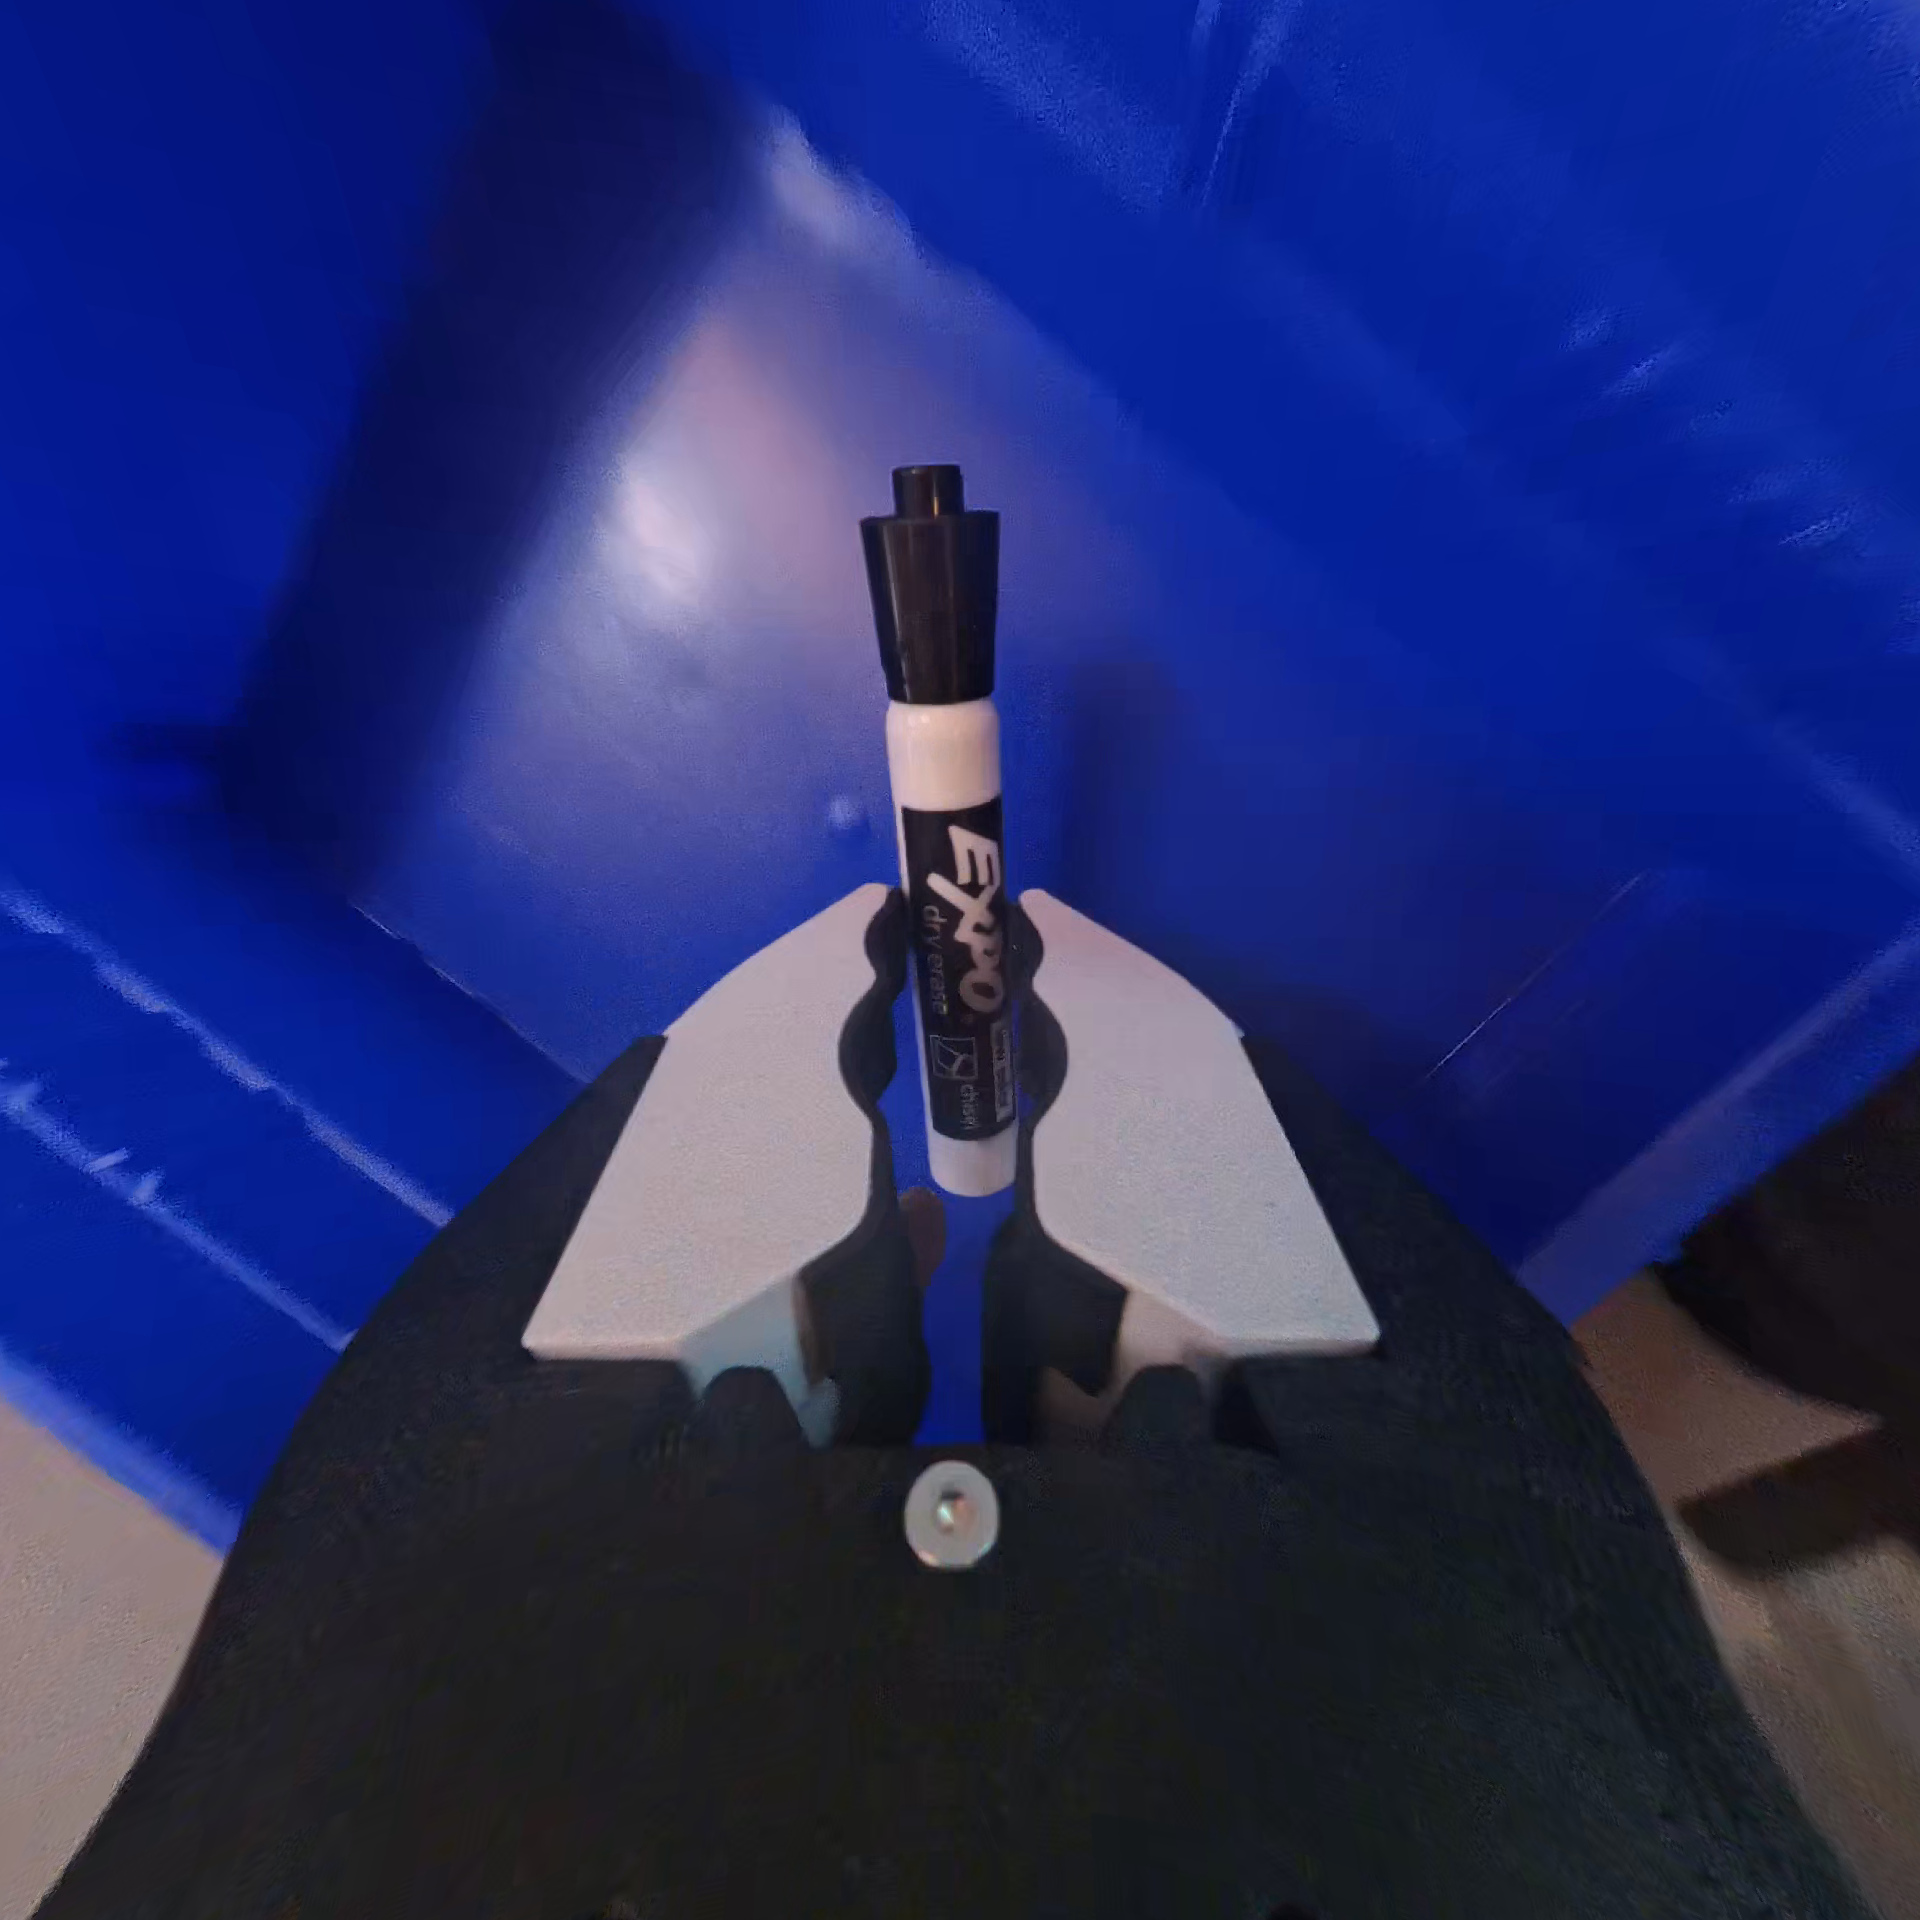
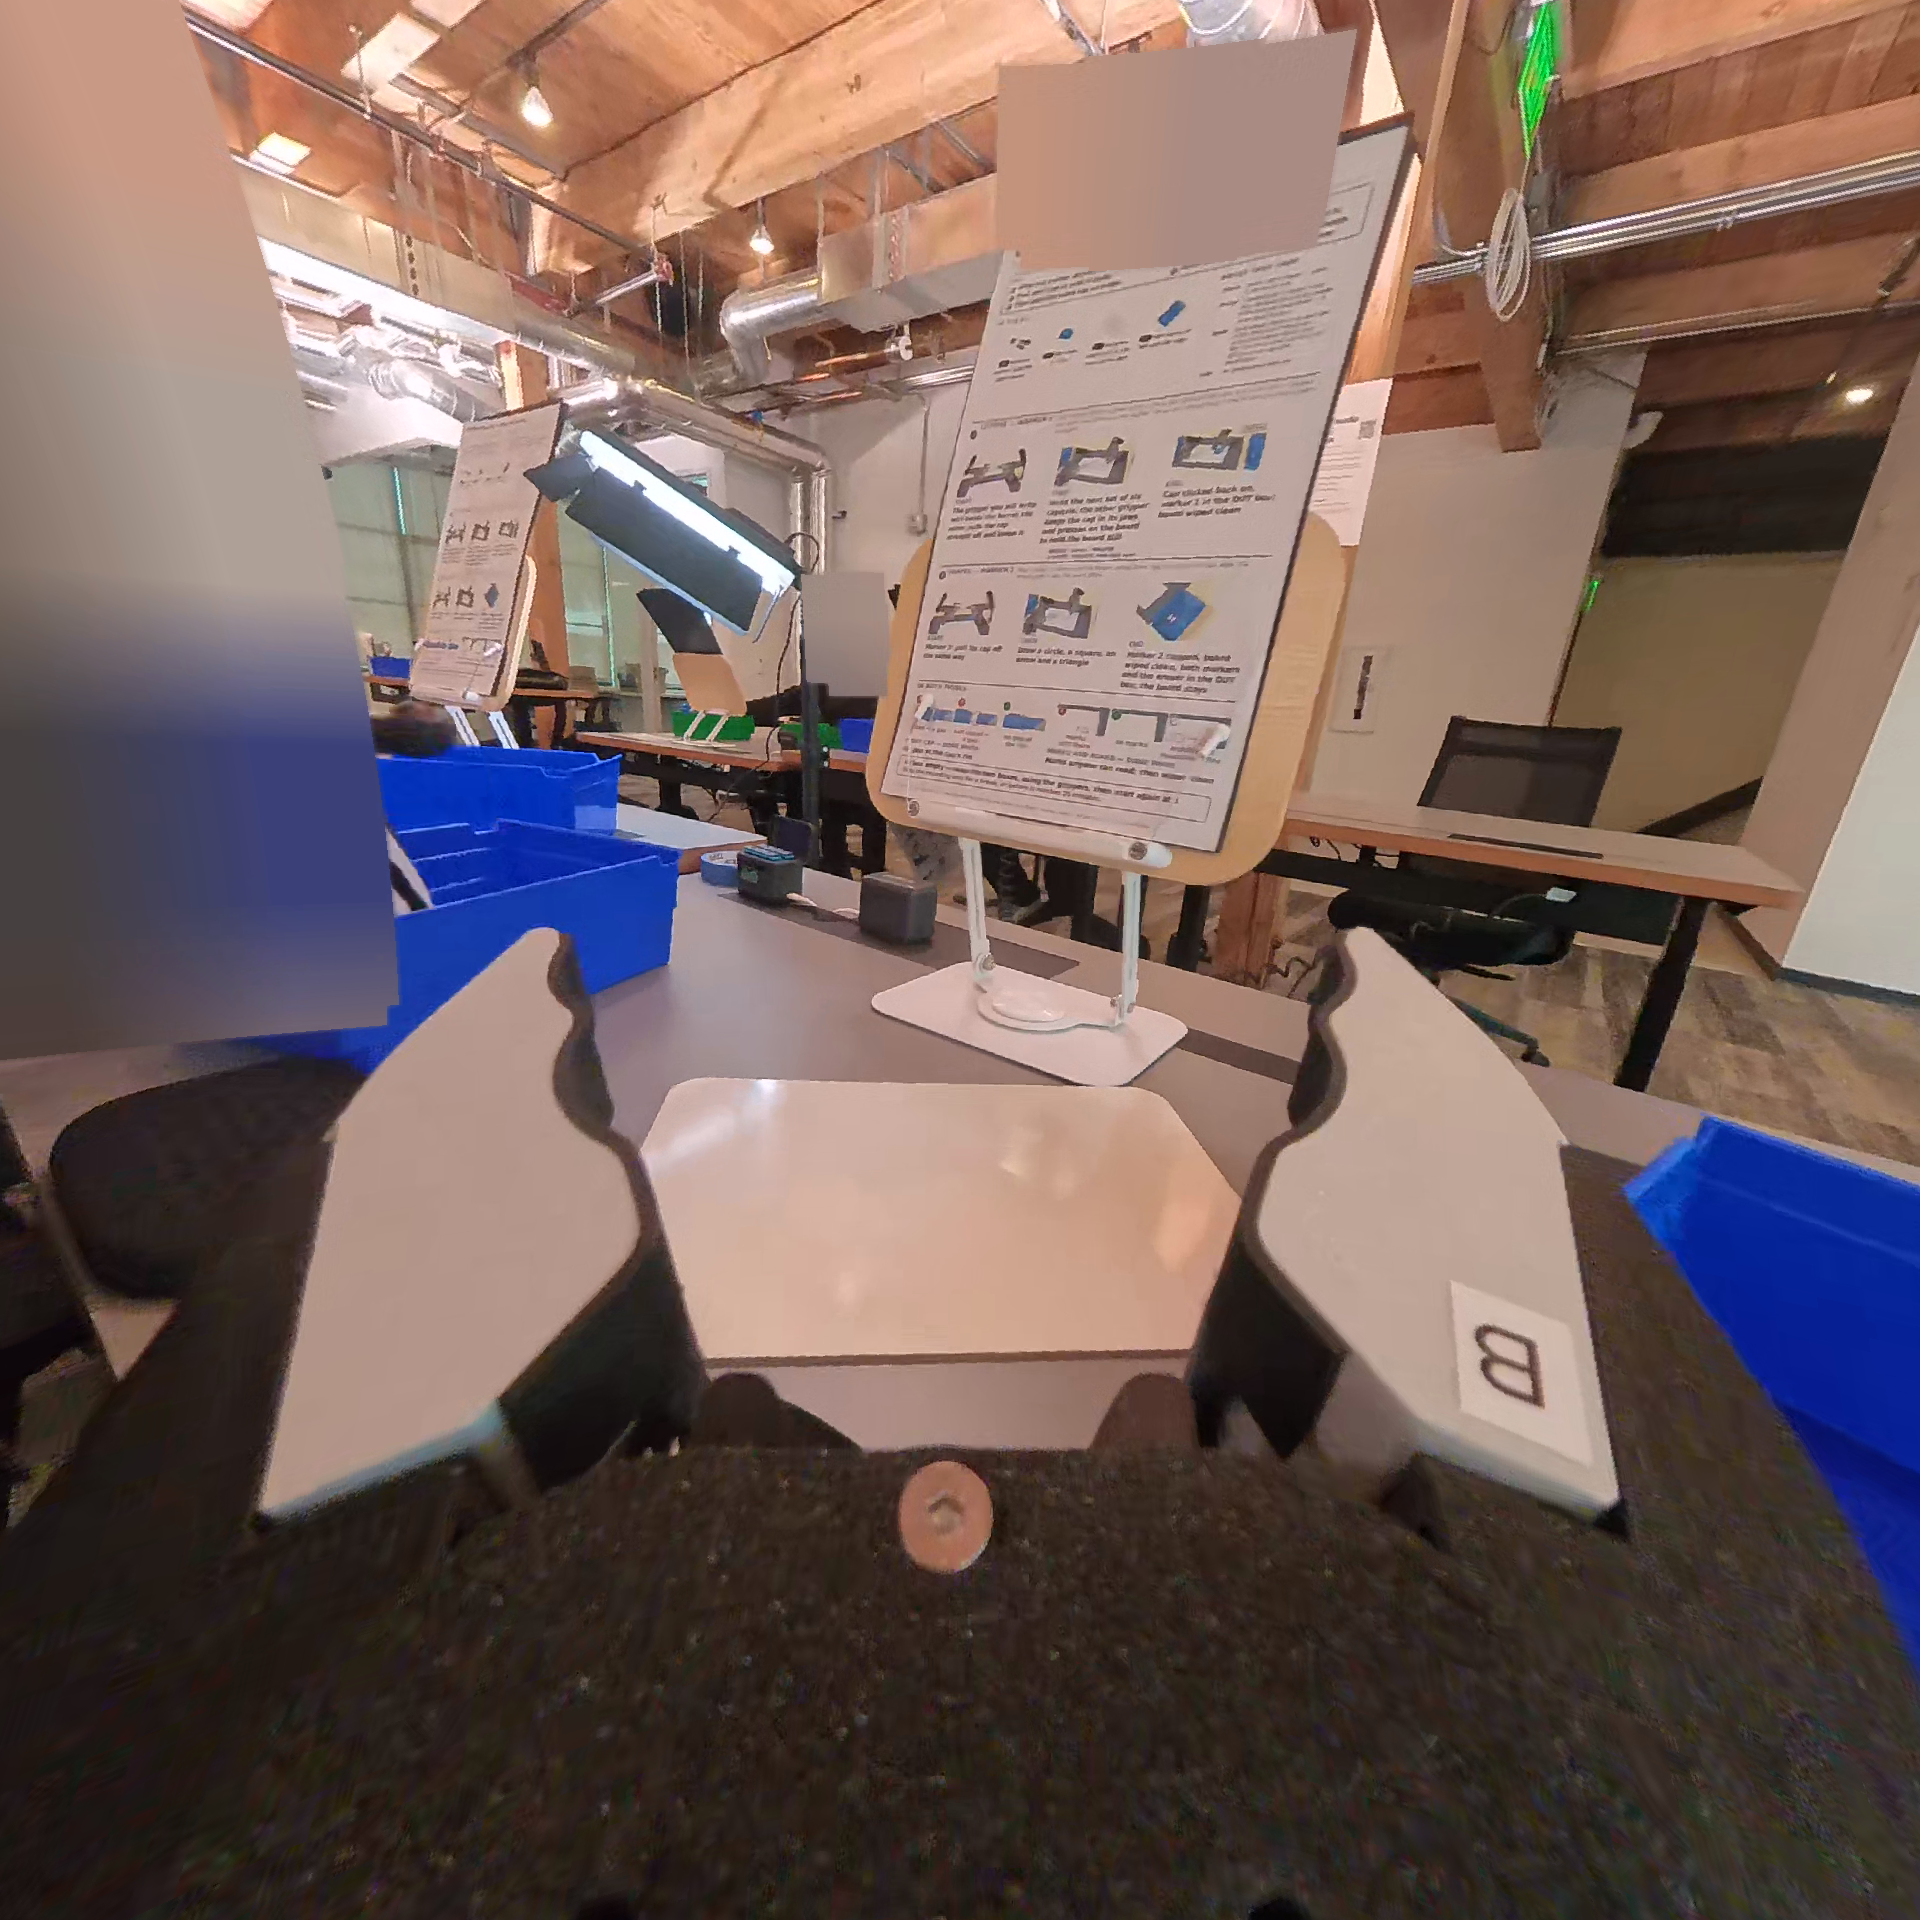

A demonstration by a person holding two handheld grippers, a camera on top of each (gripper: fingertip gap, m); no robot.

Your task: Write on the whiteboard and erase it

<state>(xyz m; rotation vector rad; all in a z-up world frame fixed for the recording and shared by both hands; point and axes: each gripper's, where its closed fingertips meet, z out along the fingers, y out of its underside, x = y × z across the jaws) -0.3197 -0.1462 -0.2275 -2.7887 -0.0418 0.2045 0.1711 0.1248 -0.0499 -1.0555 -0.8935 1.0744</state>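
Note:
In the left wrist view my left gripper is shut on a capped black-and-white dry-erase marker. The marker points forward along the fingers, cap end away, inside a blue bin. In the right wrist view my right gripper is open and empty. It hovers just above the near edge of a small white whiteboard that lies flat on the grey table. The board's surface looks blank.
An instruction sheet on a wooden stand rises behind the whiteboard. Blue bins sit at the left and at the right edge. Small dark devices lie at the table's back. A black chair and desks stand beyond.

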